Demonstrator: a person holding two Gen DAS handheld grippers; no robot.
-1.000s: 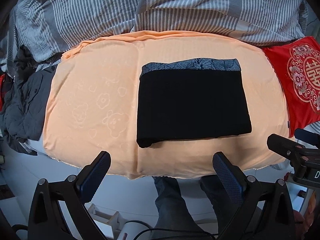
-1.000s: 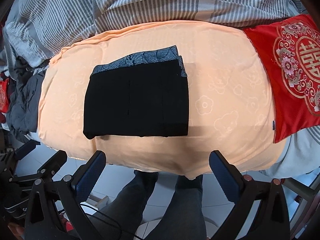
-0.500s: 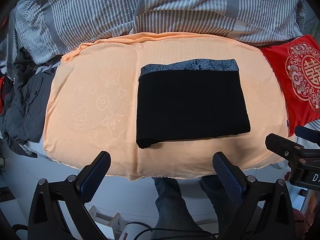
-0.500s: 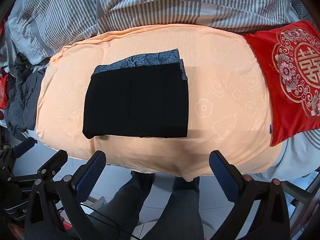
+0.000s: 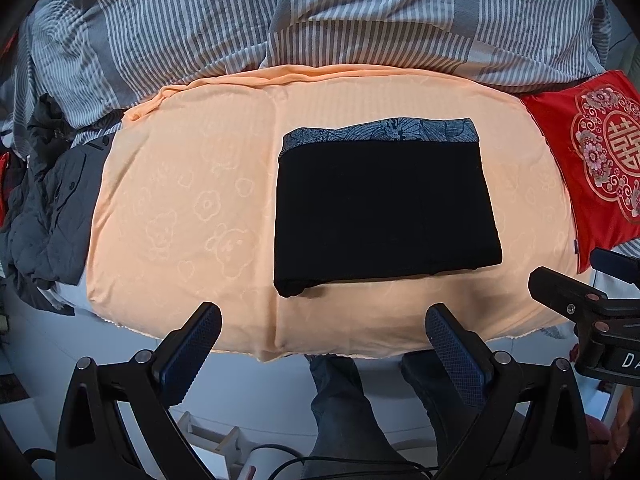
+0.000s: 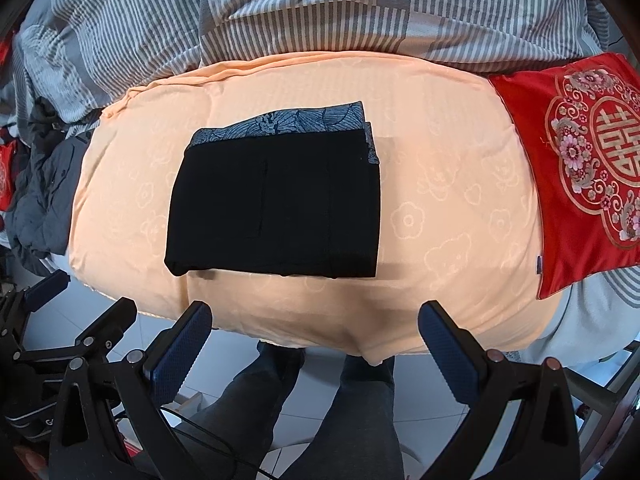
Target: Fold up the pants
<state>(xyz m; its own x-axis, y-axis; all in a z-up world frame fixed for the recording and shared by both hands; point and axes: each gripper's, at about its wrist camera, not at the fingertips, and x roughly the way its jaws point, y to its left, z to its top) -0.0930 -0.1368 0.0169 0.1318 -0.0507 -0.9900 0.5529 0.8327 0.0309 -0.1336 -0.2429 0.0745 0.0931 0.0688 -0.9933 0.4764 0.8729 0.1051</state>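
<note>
Pants (image 5: 386, 208), black with a grey patterned waistband at the far edge, lie folded into a flat rectangle on the peach blanket (image 5: 192, 200) that covers the near part of the bed. In the left wrist view the left gripper (image 5: 322, 344) hangs spread wide over the blanket's near edge, holding nothing and touching nothing, well short of the pants. Part of the right gripper's black frame shows at the right edge of this view. A heap of dark grey clothes (image 5: 44, 216) sits at the blanket's left end, a red embroidered cushion (image 5: 596, 160) at its right, and a grey striped duvet (image 5: 360, 16) behind.

From the right wrist view the right gripper (image 6: 316, 340) is likewise released, its jaws far apart and empty, above the blanket's (image 6: 440, 208) front edge. The pants (image 6: 276, 204) sit left of centre here. This view shows more of the cushion (image 6: 580, 168), the person's legs (image 6: 320, 412) over a tiled floor, and the left gripper's frame at the lower left.
</note>
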